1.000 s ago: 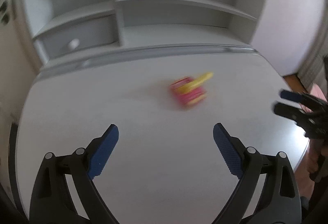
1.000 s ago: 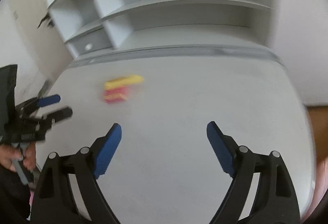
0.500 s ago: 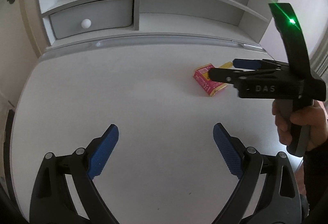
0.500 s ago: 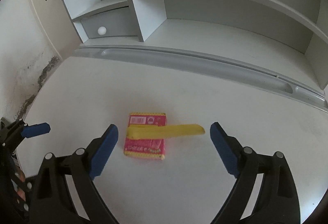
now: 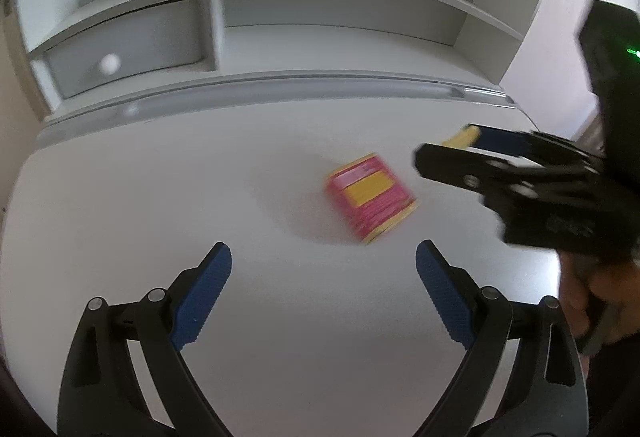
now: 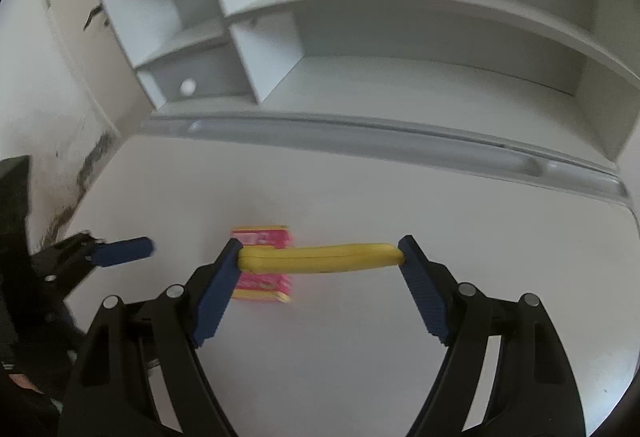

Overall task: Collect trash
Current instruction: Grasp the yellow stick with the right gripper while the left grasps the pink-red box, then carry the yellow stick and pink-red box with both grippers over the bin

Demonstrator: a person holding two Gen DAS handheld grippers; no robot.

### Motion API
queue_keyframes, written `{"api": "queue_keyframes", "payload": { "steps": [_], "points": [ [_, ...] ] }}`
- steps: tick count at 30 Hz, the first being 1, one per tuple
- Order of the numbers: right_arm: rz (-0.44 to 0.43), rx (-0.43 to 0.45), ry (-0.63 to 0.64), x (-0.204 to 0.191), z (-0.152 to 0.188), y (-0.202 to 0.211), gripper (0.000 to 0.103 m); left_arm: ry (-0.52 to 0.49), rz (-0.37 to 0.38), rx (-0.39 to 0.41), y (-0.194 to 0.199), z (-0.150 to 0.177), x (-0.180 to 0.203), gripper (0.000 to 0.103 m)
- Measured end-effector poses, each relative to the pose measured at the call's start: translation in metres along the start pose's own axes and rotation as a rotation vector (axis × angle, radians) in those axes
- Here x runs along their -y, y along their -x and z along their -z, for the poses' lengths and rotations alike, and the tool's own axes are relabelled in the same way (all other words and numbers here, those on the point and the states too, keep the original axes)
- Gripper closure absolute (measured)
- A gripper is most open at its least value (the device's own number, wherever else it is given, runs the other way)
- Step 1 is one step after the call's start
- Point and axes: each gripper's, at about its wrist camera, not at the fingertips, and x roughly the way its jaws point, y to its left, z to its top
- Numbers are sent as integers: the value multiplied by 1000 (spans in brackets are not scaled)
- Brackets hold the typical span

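Yellow strip [image 6: 320,258] spanning the closing jaws of the right gripper [image 6: 320,257] end to end, pads touching both tips, just above the pink packet [image 5: 371,197] lying on the white bench [image 5: 160,197]; left gripper [image 5: 323,269] near the packet, jaws wide apart and holding nothing.

On my white desk [image 5: 160,197] lay one pink-and-yellow packet [image 5: 370,195] and one yellow strip [image 6: 320,257]; at twelve o'clock stood one shelf unit [image 5: 340,17] with one drawer [image 5: 128,45].

The packet [image 5: 370,197] lies on the desk [image 5: 160,205], before the shelf unit [image 5: 320,29] behind it.
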Motion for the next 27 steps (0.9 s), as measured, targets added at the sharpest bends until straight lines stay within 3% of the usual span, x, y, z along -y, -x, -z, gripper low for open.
{"api": "queue_keyframes", "payload": {
  "steps": [5, 10, 16, 19, 20, 24, 27],
  "points": [
    [28, 18, -47, 28, 14, 23, 26, 35, 36, -33, -25, -20, 26, 12],
    [51, 34, -100, 55, 31, 47, 26, 5, -60, -37, -48, -26, 40, 12],
    [80, 44, -141, 80, 50, 69, 26, 11, -131, -26, -50, -28, 26, 14],
    [90, 51, -160, 88, 62, 80, 26, -7, -144, 2, -45, -25, 21, 33],
    [95, 53, -166, 91, 66, 84, 26, -14, -147, 8, -42, -25, 21, 50],
    [130, 70, -215, 109, 92, 113, 26, -12, -89, -6, -36, -24, 23, 52],
    [169, 93, -268, 126, 117, 141, 26, -46, -54, 2, -27, -20, 44, 53]
  ]
}}
